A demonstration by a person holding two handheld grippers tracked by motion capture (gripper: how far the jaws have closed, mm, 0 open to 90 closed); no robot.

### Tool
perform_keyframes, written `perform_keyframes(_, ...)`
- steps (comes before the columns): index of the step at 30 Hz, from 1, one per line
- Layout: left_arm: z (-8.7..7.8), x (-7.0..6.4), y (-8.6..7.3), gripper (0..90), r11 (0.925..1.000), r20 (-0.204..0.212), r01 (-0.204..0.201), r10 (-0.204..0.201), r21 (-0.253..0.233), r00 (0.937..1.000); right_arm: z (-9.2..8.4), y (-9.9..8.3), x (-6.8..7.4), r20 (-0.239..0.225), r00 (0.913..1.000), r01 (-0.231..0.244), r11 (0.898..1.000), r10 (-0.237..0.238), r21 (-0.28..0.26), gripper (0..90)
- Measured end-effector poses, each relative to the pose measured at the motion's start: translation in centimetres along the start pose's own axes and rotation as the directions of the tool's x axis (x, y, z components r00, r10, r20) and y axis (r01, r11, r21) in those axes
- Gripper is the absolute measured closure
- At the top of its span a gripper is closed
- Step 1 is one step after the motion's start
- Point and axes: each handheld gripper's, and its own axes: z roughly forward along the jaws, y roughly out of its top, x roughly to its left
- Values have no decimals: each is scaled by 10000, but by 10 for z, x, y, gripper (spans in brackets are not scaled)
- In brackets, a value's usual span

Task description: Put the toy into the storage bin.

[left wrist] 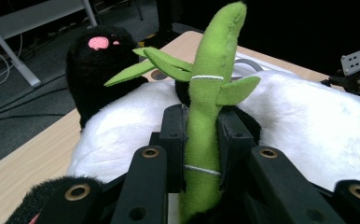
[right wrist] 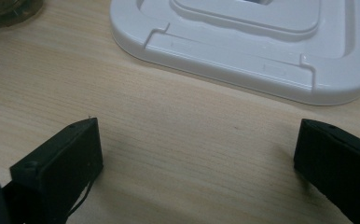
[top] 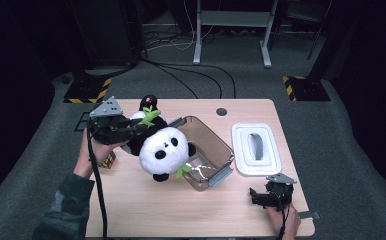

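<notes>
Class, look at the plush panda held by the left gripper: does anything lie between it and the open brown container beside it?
Nothing visible does. The left gripper clamps the panda's green bamboo stalk, and the panda already leans against the container's near rim.

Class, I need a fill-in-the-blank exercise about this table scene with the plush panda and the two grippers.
1. The left gripper is shut on the panda's green plush ____ stalk.
2. The black-and-white plush panda leans against the clear brown plastic ____.
3. The white plastic lid lies flat on the wooden ____.
4. The right gripper's jaws stand ____ above bare wood.

Missing words: bamboo; box; table; open
</notes>
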Motion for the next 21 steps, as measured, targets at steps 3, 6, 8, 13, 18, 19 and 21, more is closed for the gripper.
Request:
perform_keyframes(3, 7, 1, 4, 756, 10000, 73, -95, 96, -21, 9999, 0, 0, 0, 0, 10000, 1, 10000, -1, -2, 3)
perform_keyframes(6, 13, 3, 6, 756, 9999, 147, -101, 102, -15, 9998, 0, 0, 0, -2, 10000, -1, 10000, 1, 1, 3)
perform_keyframes(8, 18, 5, 9, 755, 9998, 250, -189, 188, 54, 9995, 0, 0, 0, 1, 10000, -6, 10000, 6, 2, 3)
perform_keyframes(13, 29, 6, 16, 755, 9998, 437, -219, 219, -13, 9988, 0, 0, 0, 0, 10000, 2, 10000, -2, -3, 3)
perform_keyframes(18, 45, 4, 21, 755, 9994, 731, -345, 340, 50, 9967, 0, 0, 0, -2, 10000, 2, 10000, -2, -2, 3)
perform_keyframes(19, 47, 4, 21, 755, 9993, 757, -366, 360, 70, 9965, 0, 0, 0, -2, 10000, 1, 10000, -1, -1, 3)
perform_keyframes(21, 53, 4, 22, 754, 9991, 845, -405, 394, 114, 9956, 0, 0, 0, -2, 10000, 1, 10000, -1, -2, 3)
